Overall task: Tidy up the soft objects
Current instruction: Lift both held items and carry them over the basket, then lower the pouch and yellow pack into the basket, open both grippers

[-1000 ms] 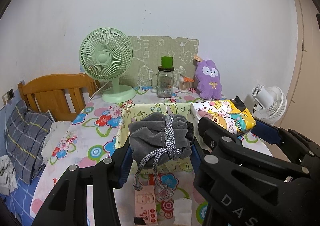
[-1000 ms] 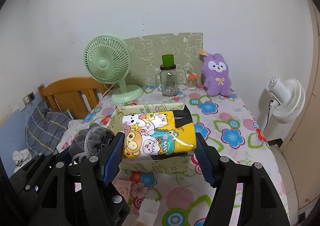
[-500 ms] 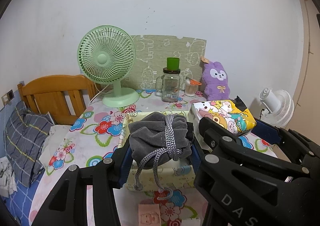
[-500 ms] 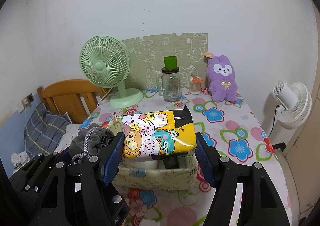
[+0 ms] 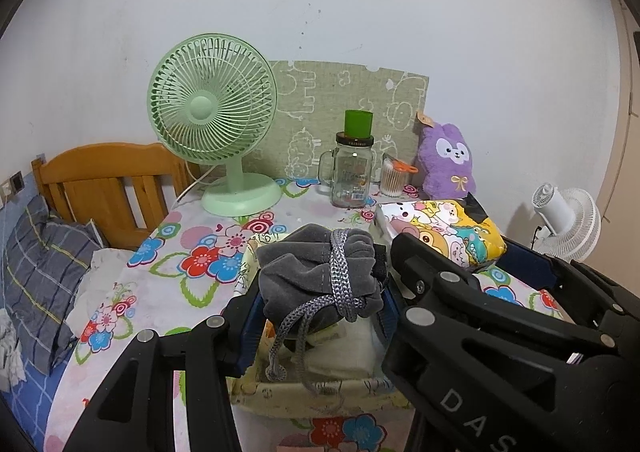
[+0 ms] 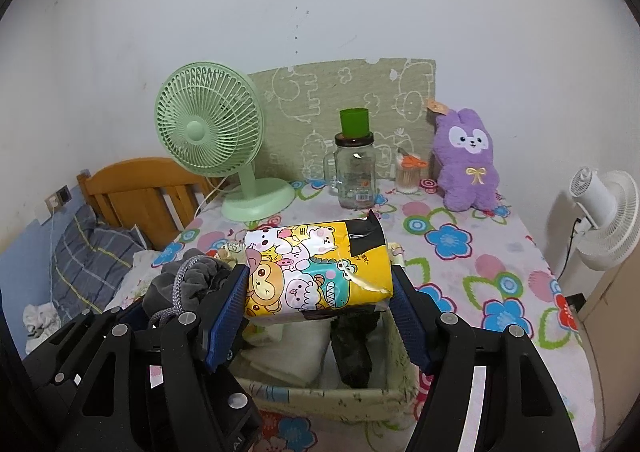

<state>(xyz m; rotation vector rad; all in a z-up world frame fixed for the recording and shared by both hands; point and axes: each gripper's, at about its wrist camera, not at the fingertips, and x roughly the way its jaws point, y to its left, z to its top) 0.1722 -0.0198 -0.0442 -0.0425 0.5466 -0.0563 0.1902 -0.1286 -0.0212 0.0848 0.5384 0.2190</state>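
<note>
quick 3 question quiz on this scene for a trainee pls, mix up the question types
1. True or false: the left gripper holds a grey drawstring pouch.
2. What does the right gripper hold? A) purple plush B) cartoon-print tissue pack C) glass jar
3. What lies directly below both held items?

Key: 1 true. 2 B. 3 the open fabric storage box, already holding folded white cloth and something dark.

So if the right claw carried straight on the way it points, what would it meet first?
Probably the far wall of the fabric bin, just past the tissue pack that the right claw holds; beyond it stands the glass jar. Depth is unclear.
</note>
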